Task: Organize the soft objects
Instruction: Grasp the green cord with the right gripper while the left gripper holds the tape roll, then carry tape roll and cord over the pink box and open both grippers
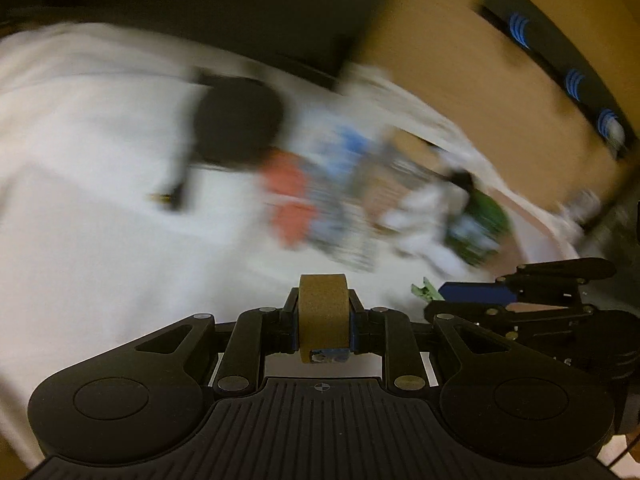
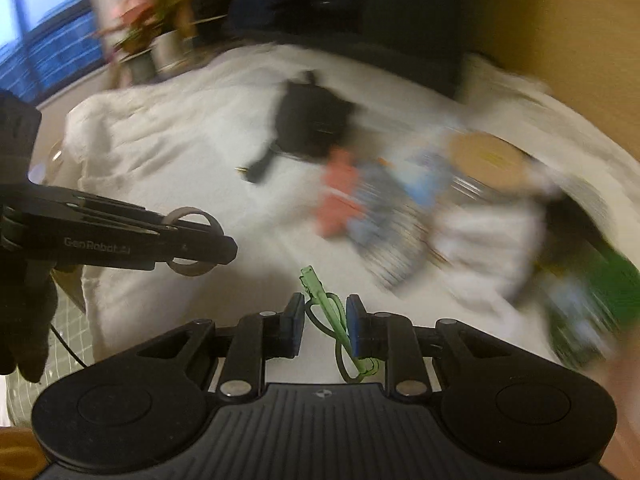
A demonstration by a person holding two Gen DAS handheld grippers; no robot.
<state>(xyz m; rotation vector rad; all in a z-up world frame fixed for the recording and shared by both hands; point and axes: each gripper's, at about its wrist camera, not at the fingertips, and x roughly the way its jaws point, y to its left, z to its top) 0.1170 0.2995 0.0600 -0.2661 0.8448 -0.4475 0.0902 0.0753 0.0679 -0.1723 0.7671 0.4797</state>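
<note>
While the left gripper (image 1: 323, 316) is clamped on a roll of tape (image 1: 323, 312) and the right gripper (image 2: 325, 322), jaws narrowly apart, carries a green clip (image 2: 320, 294) against one pad, both loads, clear of the blurred pile of soft objects (image 2: 400, 208) on the white bedding (image 2: 160, 152), are best carried level and unhurried

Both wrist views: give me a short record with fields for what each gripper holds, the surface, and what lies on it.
left gripper: shut on a tan tape roll
right gripper: shut on a thin green plastic piece, which lies against one pad
surface: white bedding
on the surface: black bag; colourful pile beside it, too blurred to name its items
image quality: background smeared, grippers and held things sharp
</note>
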